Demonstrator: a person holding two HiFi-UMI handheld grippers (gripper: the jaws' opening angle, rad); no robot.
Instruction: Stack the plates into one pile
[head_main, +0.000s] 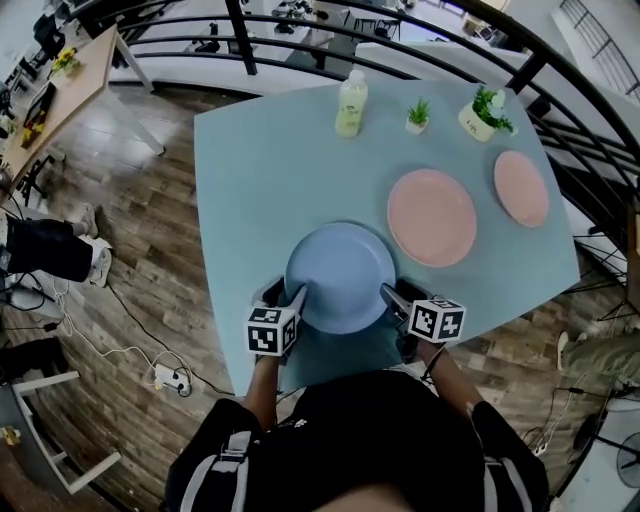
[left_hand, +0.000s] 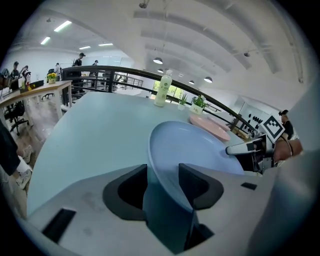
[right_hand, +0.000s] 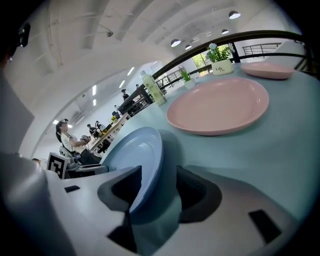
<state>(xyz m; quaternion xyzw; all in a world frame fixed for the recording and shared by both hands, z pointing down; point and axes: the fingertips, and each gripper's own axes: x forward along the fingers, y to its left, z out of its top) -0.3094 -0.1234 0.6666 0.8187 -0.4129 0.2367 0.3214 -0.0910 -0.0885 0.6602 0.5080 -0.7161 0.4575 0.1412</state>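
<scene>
A blue plate (head_main: 340, 275) sits near the front edge of the light blue table (head_main: 250, 170), held at both sides. My left gripper (head_main: 296, 297) is shut on its left rim, which runs between the jaws in the left gripper view (left_hand: 162, 182). On the opposite rim my right gripper (head_main: 388, 295) is shut too, and that rim passes between the jaws in the right gripper view (right_hand: 159, 187). The plate looks slightly raised, with shadow beneath it. A large pink plate (head_main: 432, 216) lies just to its right, and a smaller pink plate (head_main: 521, 187) lies farther right.
At the table's far side stand a pale green bottle (head_main: 351, 104), a small potted plant (head_main: 418, 116) and a bigger potted plant (head_main: 485, 112). A black railing (head_main: 400, 45) runs behind the table. The table's front edge is close to my body.
</scene>
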